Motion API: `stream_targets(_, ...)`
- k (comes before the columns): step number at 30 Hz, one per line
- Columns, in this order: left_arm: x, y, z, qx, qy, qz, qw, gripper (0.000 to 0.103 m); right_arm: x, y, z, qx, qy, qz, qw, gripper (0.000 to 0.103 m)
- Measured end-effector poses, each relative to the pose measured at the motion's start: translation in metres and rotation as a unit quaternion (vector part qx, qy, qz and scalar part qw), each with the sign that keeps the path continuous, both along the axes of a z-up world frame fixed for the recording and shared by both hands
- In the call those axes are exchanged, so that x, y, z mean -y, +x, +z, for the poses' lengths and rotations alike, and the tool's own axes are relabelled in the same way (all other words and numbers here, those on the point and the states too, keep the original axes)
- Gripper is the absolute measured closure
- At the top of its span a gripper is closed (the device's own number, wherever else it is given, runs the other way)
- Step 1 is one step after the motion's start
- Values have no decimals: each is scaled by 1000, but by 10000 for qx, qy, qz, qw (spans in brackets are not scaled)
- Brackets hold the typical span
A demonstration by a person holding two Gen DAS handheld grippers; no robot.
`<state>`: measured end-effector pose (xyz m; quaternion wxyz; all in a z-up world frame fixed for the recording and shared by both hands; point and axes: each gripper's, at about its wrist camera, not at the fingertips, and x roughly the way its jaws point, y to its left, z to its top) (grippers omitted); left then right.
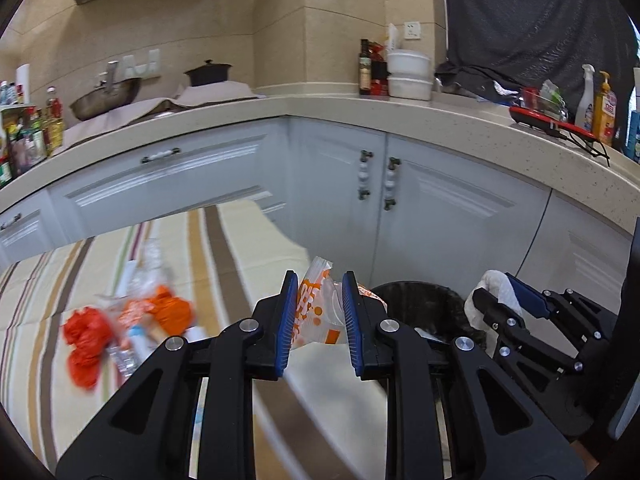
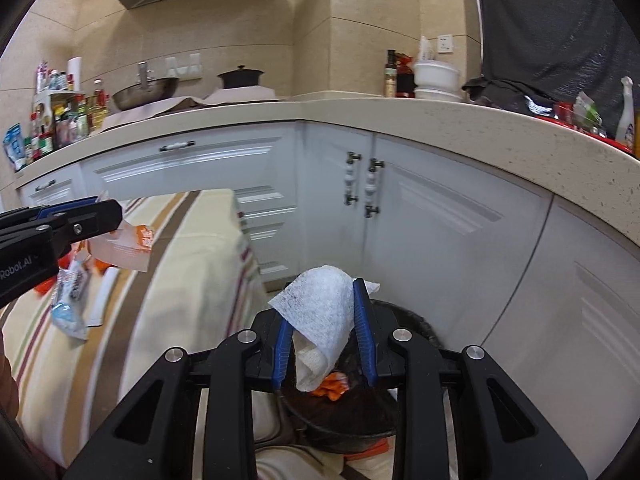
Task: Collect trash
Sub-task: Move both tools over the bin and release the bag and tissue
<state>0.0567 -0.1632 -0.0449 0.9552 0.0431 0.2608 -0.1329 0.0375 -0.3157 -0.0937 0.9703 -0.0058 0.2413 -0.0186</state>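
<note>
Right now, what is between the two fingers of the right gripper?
A white paper towel, draped between the right gripper fingers, above the black trash bin; the right wrist view shows it.

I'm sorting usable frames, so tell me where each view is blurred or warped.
Left wrist: the trash pile and striped tablecloth are motion-smeared, while the left tongs and their orange-printed wrapper stay sharp. Right wrist: the tablecloth is streaked, the white tissue crisp. Both views bow the countertop.
</note>
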Motion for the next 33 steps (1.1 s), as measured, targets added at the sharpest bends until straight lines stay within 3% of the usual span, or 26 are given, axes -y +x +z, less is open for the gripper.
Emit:
stream_targets(15,90,76,-32,-488,322,-167,9981,80,50,46,-24,-184,53,-303,9994,74)
stream_targets(18,98,86,-38,-589,372,-169,9974,78,60,57,-31,-230,115,-320,9992,61)
stream_targets(19,100,90,-41,-604,385,-129,9973,77,63,61,-34,-241,128,-354,9990,52)
stream_targets(22,103,99,-47,-686,410,-66,9968,64,71,68,-38,-272,192,-476,9983,49)
stream_targets(26,98,105,-49,-746,376,32,9965,55,75,67,-37,-236,228,-555,9979,49)
stream_targets(33,81,101,-37,-680,231,90,9974,50,72,63,-30,-212,216,-606,9977,49)
